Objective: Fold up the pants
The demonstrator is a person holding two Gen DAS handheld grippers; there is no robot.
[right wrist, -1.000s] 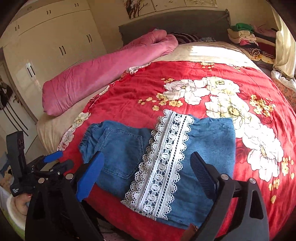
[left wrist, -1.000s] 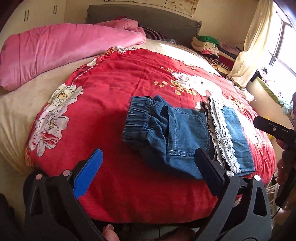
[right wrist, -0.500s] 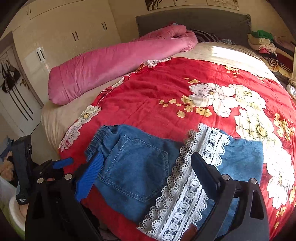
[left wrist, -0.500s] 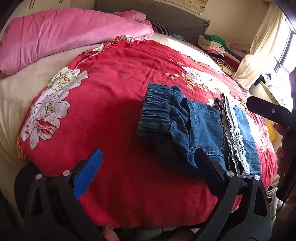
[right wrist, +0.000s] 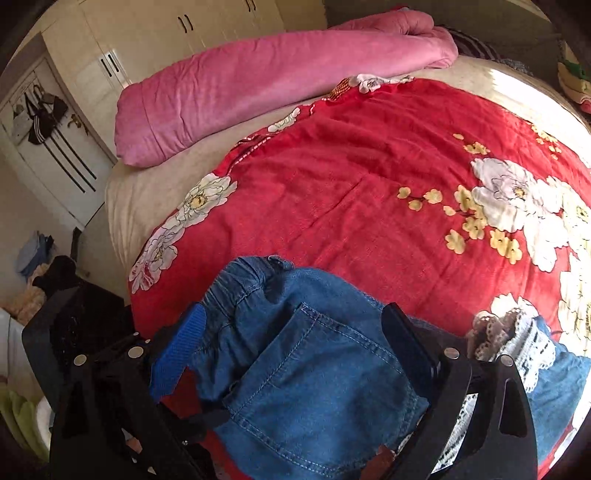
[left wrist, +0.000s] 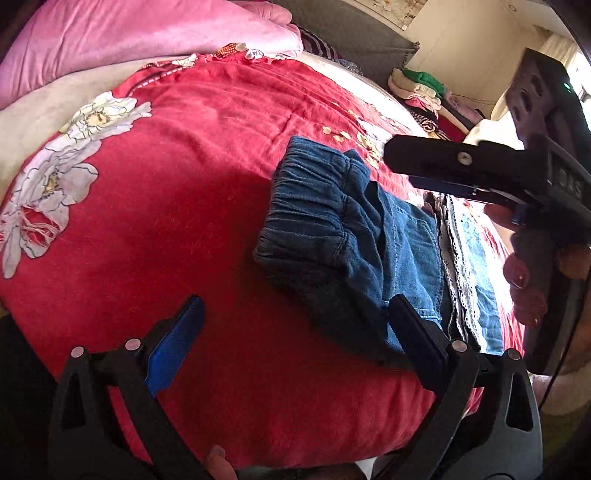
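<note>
Red floral bedding [left wrist: 184,192] covers most of the bed in the left wrist view, with a rolled pink quilt [left wrist: 140,33] along the far side and a stack of folded clothes [left wrist: 421,88] in the far right corner. The denim pants [left wrist: 343,236] lie folded on the red cover toward its right near edge, elastic waistband facing left and a strip of white lace trim [left wrist: 458,266] running across them further right. The left claw [left wrist: 295,332] hovers above the bedding with its fingers spread wide and nothing between them; its blue-padded finger [left wrist: 173,347] hangs over bare red cover, while the black finger [left wrist: 417,339] overlaps the near corner of the pants, though whether it touches the cloth cannot be told. The right claw's black body [left wrist: 480,166] reaches in from the right above the pants, gripped by a hand [left wrist: 524,288] at the frame's edge.

Cream wardrobe doors [right wrist: 155,44] and the pink quilt [right wrist: 277,81] fill the background of the right wrist view, with the red cover [right wrist: 369,184] spread in front. The pants [right wrist: 314,369] sit close under the camera, back pocket up, waistband to the left and lace trim [right wrist: 517,339] to the right. The right claw [right wrist: 295,339] is spread wide, straddling the pocket area, its blue finger [right wrist: 177,354] over the waistband and its black finger [right wrist: 410,343] near the lace; it pinches nothing.
</note>
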